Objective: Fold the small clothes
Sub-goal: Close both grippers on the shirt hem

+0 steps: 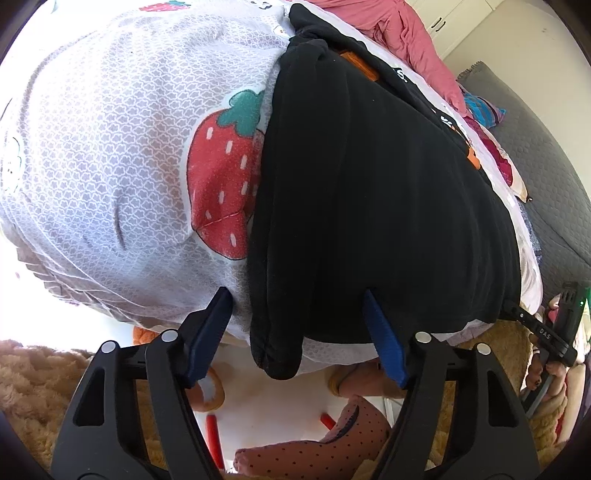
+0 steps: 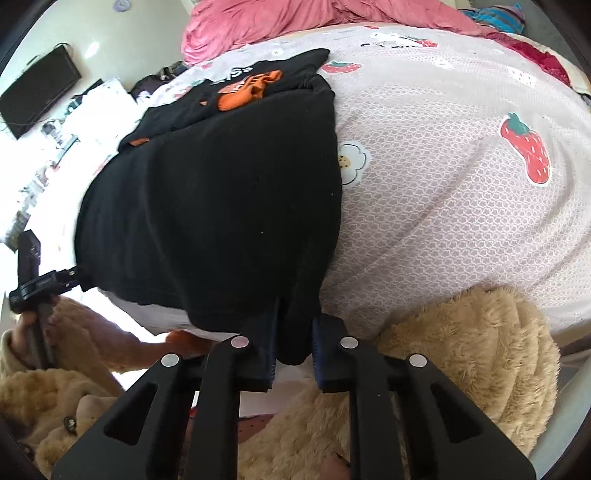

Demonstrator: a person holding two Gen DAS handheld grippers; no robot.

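A black garment with orange print lies on a bed with a strawberry-patterned sheet. My left gripper is open, its blue fingers on either side of the garment's near left corner, which hangs over the bed edge. In the right wrist view the same garment fills the middle, with its orange print at the far end. My right gripper is shut on the garment's near right corner. The other gripper shows at the left edge.
A pink blanket is bunched at the far side of the bed. A grey mat lies on the right. The person's fuzzy tan sleeves and feet are below the bed edge. A black screen stands at the far left.
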